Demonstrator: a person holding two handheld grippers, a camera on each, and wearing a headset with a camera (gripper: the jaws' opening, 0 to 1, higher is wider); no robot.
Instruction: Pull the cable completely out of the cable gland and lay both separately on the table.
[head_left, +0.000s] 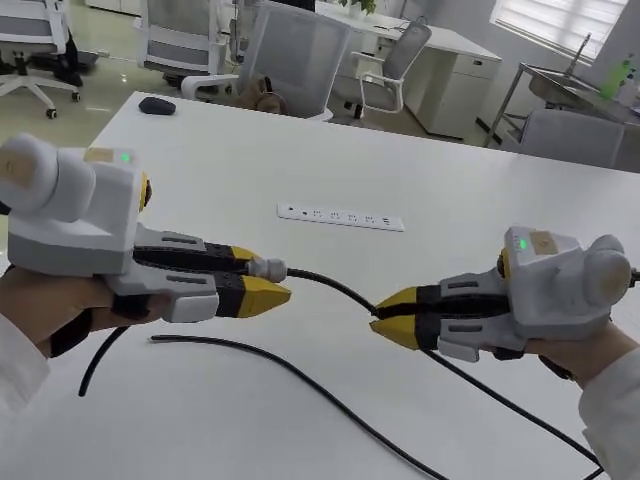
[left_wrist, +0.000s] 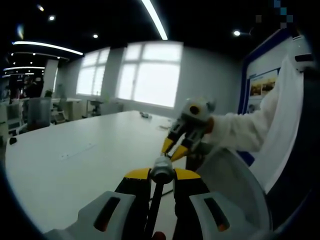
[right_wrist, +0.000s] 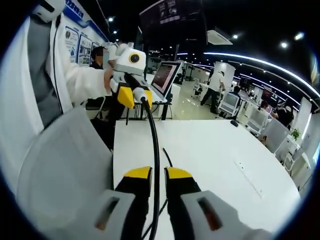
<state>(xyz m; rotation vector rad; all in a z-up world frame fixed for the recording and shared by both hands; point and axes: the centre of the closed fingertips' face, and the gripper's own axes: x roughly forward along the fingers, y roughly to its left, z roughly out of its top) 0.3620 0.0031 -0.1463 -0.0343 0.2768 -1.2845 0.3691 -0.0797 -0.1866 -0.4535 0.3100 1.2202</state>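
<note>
My left gripper (head_left: 262, 277) is shut on a small grey cable gland (head_left: 268, 268), held a little above the white table (head_left: 430, 170). A black cable (head_left: 330, 284) comes out of the gland and runs right to my right gripper (head_left: 385, 318), which is shut on it. Past each gripper the cable drops and lies in long loops on the table. In the left gripper view the gland (left_wrist: 161, 169) sits between the yellow jaw tips of the left gripper (left_wrist: 161, 175), with the right gripper (left_wrist: 175, 148) facing it. In the right gripper view the cable (right_wrist: 154, 135) stretches from the right gripper (right_wrist: 157, 175) to the left gripper (right_wrist: 134, 95).
A white power strip (head_left: 340, 217) lies mid-table beyond the grippers. A black mouse (head_left: 157, 104) rests near the far left edge. Office chairs (head_left: 300, 55) stand along the far side. Slack cable (head_left: 300, 378) crosses the near table.
</note>
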